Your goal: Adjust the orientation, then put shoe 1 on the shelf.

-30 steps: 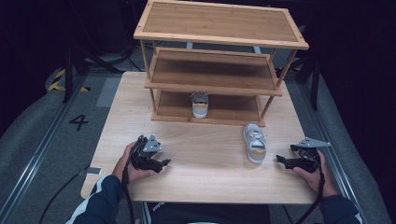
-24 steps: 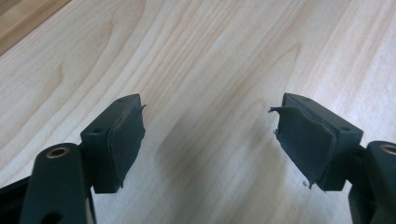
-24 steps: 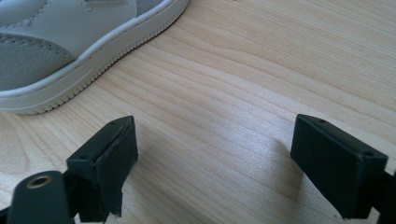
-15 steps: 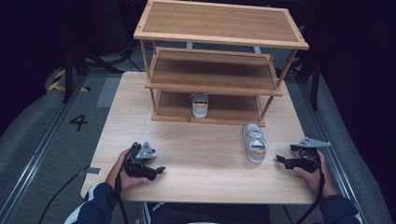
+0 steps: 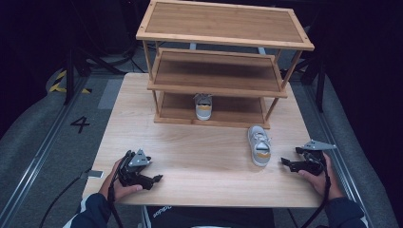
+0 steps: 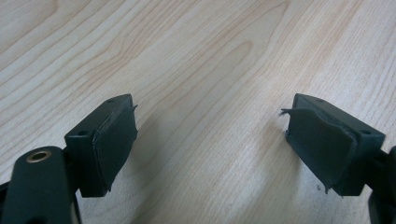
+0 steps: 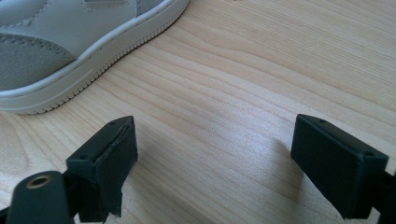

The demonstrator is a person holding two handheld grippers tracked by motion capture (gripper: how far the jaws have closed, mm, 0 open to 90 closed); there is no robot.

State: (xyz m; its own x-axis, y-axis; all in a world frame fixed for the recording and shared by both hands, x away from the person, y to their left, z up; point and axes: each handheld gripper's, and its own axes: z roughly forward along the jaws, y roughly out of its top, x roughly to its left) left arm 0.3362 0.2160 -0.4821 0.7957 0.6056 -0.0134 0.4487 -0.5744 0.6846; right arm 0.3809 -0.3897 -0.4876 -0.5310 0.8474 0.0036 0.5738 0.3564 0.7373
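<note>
A grey and white shoe with a yellow heel patch (image 5: 259, 145) lies on the wooden table (image 5: 204, 161), in front of the rack's right corner. A matching shoe (image 5: 203, 107) stands on the bottom shelf of the three-tier wooden rack (image 5: 223, 42). My left gripper (image 5: 153, 175) rests low at the near left of the table. Its jaws have just been opening and stand open (image 6: 210, 140) over bare wood, nothing between them. My right gripper (image 5: 289, 159) sits open (image 7: 215, 149) just right of the loose shoe (image 7: 70, 42), whose sole edge lies beyond its left jaw, apart from it.
The rack takes up the far half of the table, and its middle and top shelves are bare. Bare wood lies between the two grippers along the near edge. Cables trail from both grippers off the table's front. Dark floor with a rail surrounds the table.
My left hand has moved toward the near left corner and sunk a little, and its jaws have spread wider. The right hand and both shoes have kept still.
</note>
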